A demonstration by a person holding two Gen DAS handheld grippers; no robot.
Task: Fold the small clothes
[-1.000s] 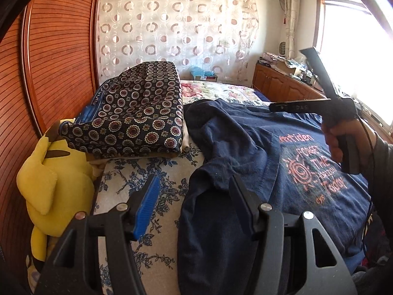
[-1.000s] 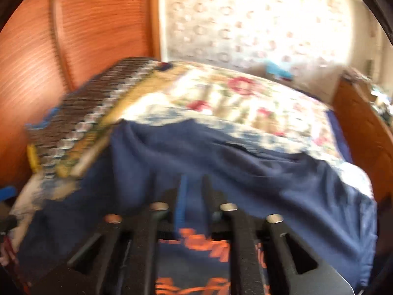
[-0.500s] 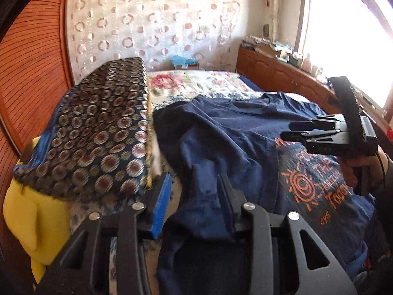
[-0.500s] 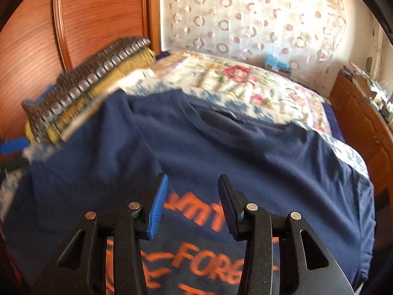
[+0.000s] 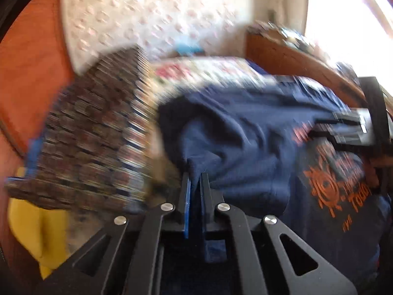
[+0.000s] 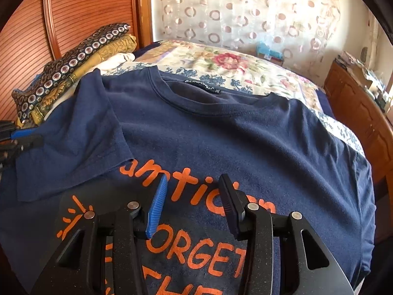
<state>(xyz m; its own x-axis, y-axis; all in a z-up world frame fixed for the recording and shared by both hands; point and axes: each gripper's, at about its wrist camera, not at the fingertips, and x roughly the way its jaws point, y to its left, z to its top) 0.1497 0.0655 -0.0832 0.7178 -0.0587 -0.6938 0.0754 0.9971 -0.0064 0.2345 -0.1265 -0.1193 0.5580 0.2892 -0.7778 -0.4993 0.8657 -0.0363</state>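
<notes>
Left gripper [image 5: 195,179] angled downward, jaws just closed, pinching navy fabric. Right gripper [image 6: 192,196] angled downward, jaws parted, gripping nothing.

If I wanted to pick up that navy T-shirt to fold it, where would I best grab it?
Probably at an edge, not the flat printed middle. The navy T-shirt lies spread face up, so its sleeve hem offers a loose edge to pinch, coming in low from the shirt's side. The left gripper is already shut on a ridge of its cloth; the right gripper hovers open over the print.
</notes>
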